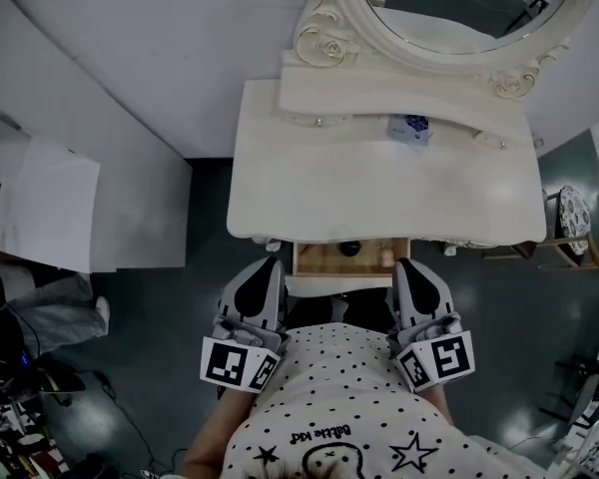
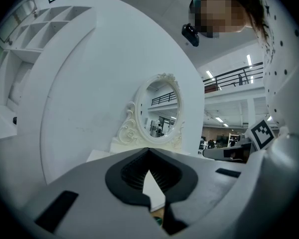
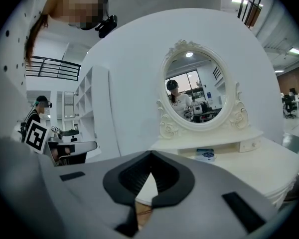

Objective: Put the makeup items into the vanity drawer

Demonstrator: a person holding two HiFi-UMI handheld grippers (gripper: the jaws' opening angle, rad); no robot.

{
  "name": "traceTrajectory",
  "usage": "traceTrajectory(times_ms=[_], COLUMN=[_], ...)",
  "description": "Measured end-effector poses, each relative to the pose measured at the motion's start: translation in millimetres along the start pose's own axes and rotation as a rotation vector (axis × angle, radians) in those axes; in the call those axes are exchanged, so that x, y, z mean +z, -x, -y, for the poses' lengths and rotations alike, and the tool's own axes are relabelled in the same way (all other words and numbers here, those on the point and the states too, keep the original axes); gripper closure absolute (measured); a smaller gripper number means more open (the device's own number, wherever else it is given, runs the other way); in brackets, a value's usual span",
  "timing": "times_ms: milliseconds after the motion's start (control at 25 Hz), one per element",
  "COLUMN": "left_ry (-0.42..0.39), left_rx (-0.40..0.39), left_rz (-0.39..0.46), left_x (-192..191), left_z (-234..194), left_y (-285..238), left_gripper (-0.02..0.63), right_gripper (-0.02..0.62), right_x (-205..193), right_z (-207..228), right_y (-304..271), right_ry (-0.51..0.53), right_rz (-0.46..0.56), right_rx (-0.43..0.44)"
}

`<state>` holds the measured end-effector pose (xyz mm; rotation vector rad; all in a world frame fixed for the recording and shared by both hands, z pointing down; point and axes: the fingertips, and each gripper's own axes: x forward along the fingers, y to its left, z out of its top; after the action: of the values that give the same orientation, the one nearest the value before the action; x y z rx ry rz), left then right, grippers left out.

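Both grippers are hovering low at the 6 o'clock edge of the vanity (image 1: 379, 193), just ahead of the person's dotted shirt (image 1: 349, 407). The left gripper (image 1: 271, 266) is pointing toward 12 o'clock, with its tip at 9 o'clock of the drawer (image 1: 319, 259). Its jaws are resting together with nothing between them, and only a sliver of the drawer's wood is showing past them in the left gripper view. The right gripper (image 1: 408, 264) is sitting at 3 o'clock of the drawer, also pointing to 12. Its jaws are pressing tip to tip and are empty. The drawer is standing pulled out, with its wooden floor showing. A small dark item (image 1: 351, 248) is lying inside near the back, possibly a makeup piece, but it is too small to tell. A blue-and-white packet (image 1: 409, 129) is lying on the raised shelf under the mirror (image 1: 449, 3), at 1 o'clock of the tabletop and well apart from both grippers. The rest of the tabletop is showing plain cream.
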<state>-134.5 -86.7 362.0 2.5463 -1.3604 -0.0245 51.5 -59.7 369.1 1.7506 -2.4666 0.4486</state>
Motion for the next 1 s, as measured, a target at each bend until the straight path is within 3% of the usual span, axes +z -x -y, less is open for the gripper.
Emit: traceTrajectory(times_ms=[480,760,1000], left_ry=[0.008,-0.013,-0.030], left_rx=[0.012,0.105,0.158], left_rz=[0.002,0.032,0.050], left_x=[1,10,14], left_z=[-3,-25,-20], left_y=[2,15,17], left_gripper=[0.611,0.611,0.611], right_gripper=[0.588,0.588,0.588], right_x=[-5,-6,-8], right_z=[-1,-4,5], right_y=[-3,-3,1], right_ry=[-0.015,0.083,0.089], right_rz=[-0.027,-0.048,-0.058], right_rx=[0.010,0.000,0.040])
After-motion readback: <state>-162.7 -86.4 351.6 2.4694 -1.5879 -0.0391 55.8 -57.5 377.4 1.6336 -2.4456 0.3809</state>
